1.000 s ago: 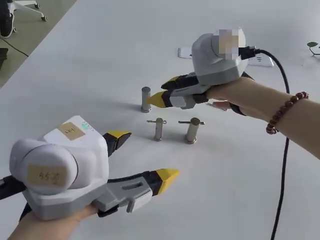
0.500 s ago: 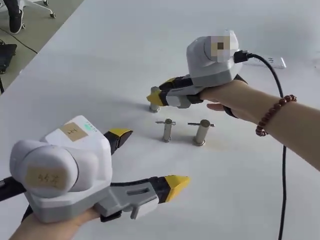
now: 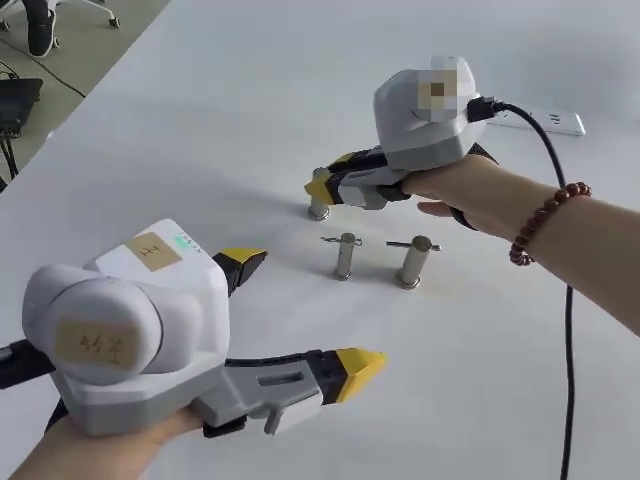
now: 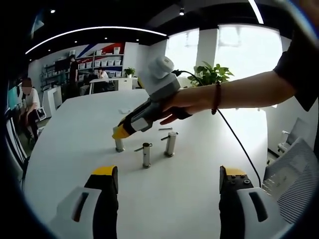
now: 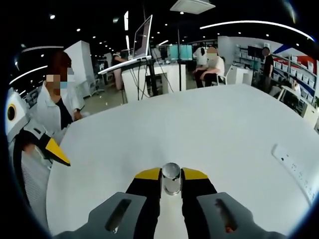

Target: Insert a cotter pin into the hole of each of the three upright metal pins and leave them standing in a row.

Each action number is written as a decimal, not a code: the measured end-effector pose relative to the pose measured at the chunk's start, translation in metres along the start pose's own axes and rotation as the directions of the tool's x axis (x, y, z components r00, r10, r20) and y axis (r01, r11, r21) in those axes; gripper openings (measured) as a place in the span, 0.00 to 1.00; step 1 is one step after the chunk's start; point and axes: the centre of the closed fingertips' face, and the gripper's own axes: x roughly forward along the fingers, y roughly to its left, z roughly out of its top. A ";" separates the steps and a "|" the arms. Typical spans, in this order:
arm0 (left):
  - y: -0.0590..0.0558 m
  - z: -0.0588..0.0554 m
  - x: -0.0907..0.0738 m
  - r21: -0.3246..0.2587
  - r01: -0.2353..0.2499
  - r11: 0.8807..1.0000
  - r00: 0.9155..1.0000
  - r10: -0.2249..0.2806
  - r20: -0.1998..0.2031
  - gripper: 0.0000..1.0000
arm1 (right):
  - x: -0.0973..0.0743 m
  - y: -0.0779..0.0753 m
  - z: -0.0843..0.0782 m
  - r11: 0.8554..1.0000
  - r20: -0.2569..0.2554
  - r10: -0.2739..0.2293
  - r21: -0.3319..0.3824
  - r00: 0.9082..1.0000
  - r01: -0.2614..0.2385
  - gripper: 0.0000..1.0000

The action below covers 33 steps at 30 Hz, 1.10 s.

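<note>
White surface (image 3: 200,120) in an open office, with shelves, desks and seated people seen in the gripper views. A power strip (image 3: 545,121) lies at the far edge.

Three pins stand upright. The middle pin (image 3: 346,256) and end pin (image 3: 414,262) each carry a cotter (image 3: 338,240) (image 3: 400,244) through the top. The bare pin (image 3: 319,208) stands behind and left of them, out of line, and no cotter is seen in it.

Risks:
- The bare pin is gripped near its top, so it could be tipped or dragged by a sideways pull or an off-centre squeeze.
- Its hole is hidden by the jaws, so alignment for a cotter cannot be judged. The pin could be twisted in the grip.
- The middle pin stands near and could be knocked if the bare pin is swung into the row.
- No cotter is held, so one has to be fetched.

Pose: the right tongs (image 5: 171,174) are reached in from the right, angled down and left, low over the surface, with the jaws closed against both sides of the bare pin. The left tongs (image 3: 300,312) are held low and near the person, well apart from the pins and pointed toward them, jaws wide open and empty.
</note>
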 end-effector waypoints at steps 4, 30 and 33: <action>0.001 -0.001 -0.001 0.003 0.000 1.000 1.000 0.000 -0.011 0.85 | 0.000 -0.001 0.000 1.000 0.003 0.001 -0.017 1.000 -0.001 0.09; 0.001 0.000 -0.016 0.012 -0.011 1.000 0.999 0.011 -0.034 0.97 | 0.000 0.027 0.014 0.998 -0.040 0.025 -0.050 0.999 -0.028 0.08; 0.002 -0.001 -0.018 0.012 -0.019 1.000 0.999 0.019 -0.036 0.98 | -0.007 0.044 0.015 0.996 -0.046 0.043 -0.076 0.998 -0.046 0.08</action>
